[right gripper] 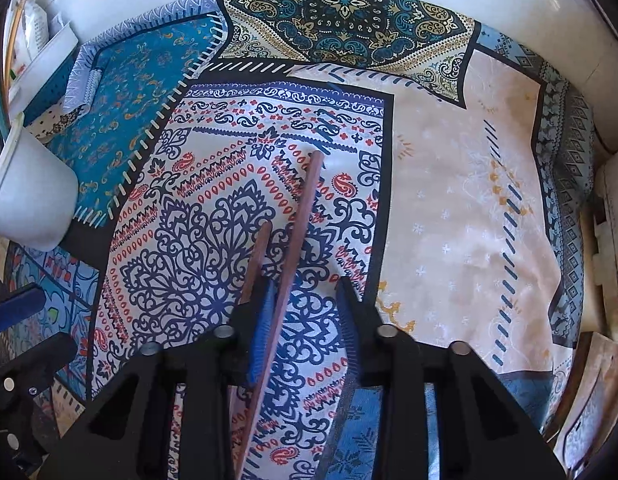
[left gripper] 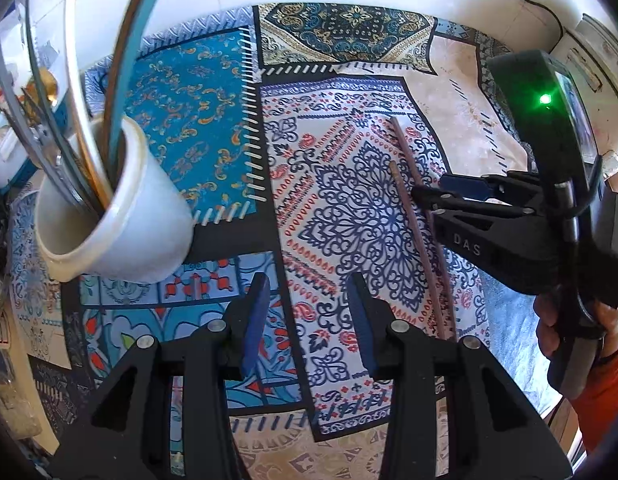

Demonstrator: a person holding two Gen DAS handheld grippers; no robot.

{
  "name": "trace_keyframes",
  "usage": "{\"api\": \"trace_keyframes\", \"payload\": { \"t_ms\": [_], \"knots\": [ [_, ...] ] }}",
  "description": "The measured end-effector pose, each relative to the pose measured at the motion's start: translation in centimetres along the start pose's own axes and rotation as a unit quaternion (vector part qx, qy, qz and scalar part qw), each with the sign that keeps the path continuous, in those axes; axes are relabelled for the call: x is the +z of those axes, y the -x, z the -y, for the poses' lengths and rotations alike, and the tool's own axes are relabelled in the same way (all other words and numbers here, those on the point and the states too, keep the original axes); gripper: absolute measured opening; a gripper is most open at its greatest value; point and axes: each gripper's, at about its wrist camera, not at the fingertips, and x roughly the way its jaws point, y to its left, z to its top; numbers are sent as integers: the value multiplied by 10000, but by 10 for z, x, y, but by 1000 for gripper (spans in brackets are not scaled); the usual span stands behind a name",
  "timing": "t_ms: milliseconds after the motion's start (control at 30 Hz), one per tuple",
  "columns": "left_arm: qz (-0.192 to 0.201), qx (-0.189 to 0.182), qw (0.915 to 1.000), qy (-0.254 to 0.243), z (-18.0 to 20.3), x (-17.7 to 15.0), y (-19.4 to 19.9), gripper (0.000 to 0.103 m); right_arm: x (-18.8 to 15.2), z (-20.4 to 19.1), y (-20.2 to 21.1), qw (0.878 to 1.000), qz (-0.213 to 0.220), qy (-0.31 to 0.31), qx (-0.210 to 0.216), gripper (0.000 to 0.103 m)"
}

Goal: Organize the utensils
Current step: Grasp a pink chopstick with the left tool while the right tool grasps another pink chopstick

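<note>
Right claw (right gripper: pixel 305 312) spread wide; longer chopstick (right gripper: pixel 299 240) lies between its fingers.

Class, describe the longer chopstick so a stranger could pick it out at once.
On the patchwork tablecloth, find the white panel with navy lacework. Two reddish-brown chopsticks lie there; the longer chopstick runs between the right gripper's open fingers, reaching farther than the shorter chopstick beside it.

"DAS" on right gripper (left gripper: pixel 437 196) body
</note>
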Motion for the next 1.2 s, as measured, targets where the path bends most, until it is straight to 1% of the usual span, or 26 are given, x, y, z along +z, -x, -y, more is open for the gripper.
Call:
{"api": "trace_keyframes", "payload": {
  "t_ms": [67, 100, 200, 267, 367, 433, 533, 633, 700, 767, 833, 900, 1000, 1067, 1100, 1200],
  "knots": [
    [-80, -121, 9999, -1, 4, 0, -4, 39, -7, 3, 3, 10000, 11, 74, 30, 7],
    [-104, -164, 9998, -24, 6, 0, -5, 39, -17, 9, 8, 10000, 1, 78, 56, 7],
    [-138, -163, 9997, -142, 16, -1, -8, 39, -36, 23, 15, 9997, -45, -60, 231, 6],
    [-153, -162, 9996, -196, 21, -2, -9, 39, -48, 42, 19, 9985, -115, -270, 469, 6],
    [-180, -141, 9995, -200, 26, 0, -11, 39, -55, 63, 21, 9954, -180, -493, 807, 6],
    [-203, -150, 9996, -160, 27, 0, -13, 39, -52, 69, 20, 9944, -198, -514, 906, 6],
    [-283, -239, 9993, -54, 28, 1, -17, 39, -43, 72, 20, 9936, -165, -542, 980, 6],
    [-377, -352, 9987, 6, 33, 2, -23, 39, -41, 66, 24, 9936, -111, -490, 1015, 6],
    [-444, -435, 9981, 38, 38, 3, -27, 39, -34, 66, 21, 9933, -148, -474, 1043, 6],
    [-514, -546, 9972, 59, 45, 6, -33, 39, -34, 71, 23, 9930, -170, -573, 1015, 6],
    [-559, -611, 9966, 39, 54, 9, -38, 39, -32, 78, 27, 9924, -63, -685, 1023, 6],
    [-607, -706, 9956, -33, 65, 11, -42, 39, -37, 89, 38, 9912, 44, -783, 1069, 6],
    [-682, -698, 9951, -147, 80, 14, -50, 39, -46, 103, 57, 9909, 258, -812, 1039, 6],
    [-719, -632, 9952, -174, 86, 16, -56, 36, -50, 109, 67, 9902, 366, -839, 1053, 6],
    [-618, -605, 9961, -202, 89, 17, -56, 37, -49, 107, 67, 9900, 407, -846, 1054, 6],
    [-577, -611, 9963, -177, 95, 25, -59, 33, -49, 107, 74, 9893, 588, -863, 1021, 6]
  ]
}}
